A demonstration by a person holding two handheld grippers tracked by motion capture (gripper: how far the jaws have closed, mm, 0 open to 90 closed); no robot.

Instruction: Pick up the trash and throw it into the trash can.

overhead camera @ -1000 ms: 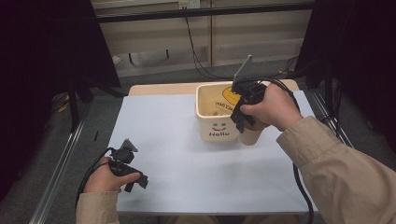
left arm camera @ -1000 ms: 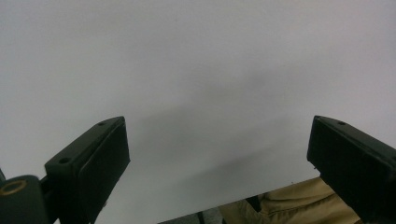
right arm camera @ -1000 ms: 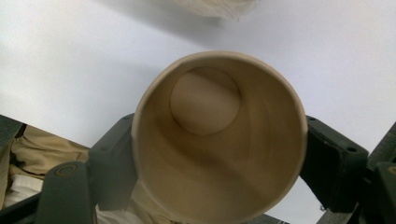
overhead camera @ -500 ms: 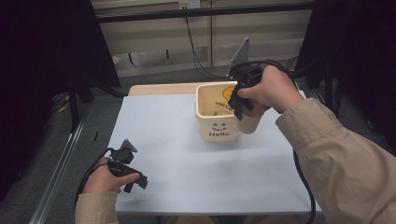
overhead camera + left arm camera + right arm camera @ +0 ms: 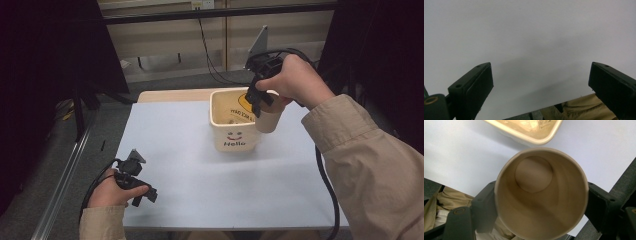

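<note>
My right gripper (image 5: 263, 102) is shut on a tan paper cup (image 5: 268, 120), held upright in the air beside the right rim of a cream bin (image 5: 234, 136) printed with a smiley and "Hello". In the right gripper view the cup (image 5: 541, 195) is empty, squeezed between both jaws, with the bin's corner (image 5: 534, 135) above it. My left gripper (image 5: 142, 192) rests near the front left of the white table, jaws open. The left gripper view has nothing but bare table between its pads (image 5: 477, 85).
The white table top (image 5: 200, 185) stretches between the two hands. The bin holds some yellow and printed items. A metal rail (image 5: 65, 175) runs along the table's left side, and a black cable (image 5: 327, 195) trails from the right gripper.
The right hand has lifted the cup upward beside the bin. The left hand has stayed where it was.
</note>
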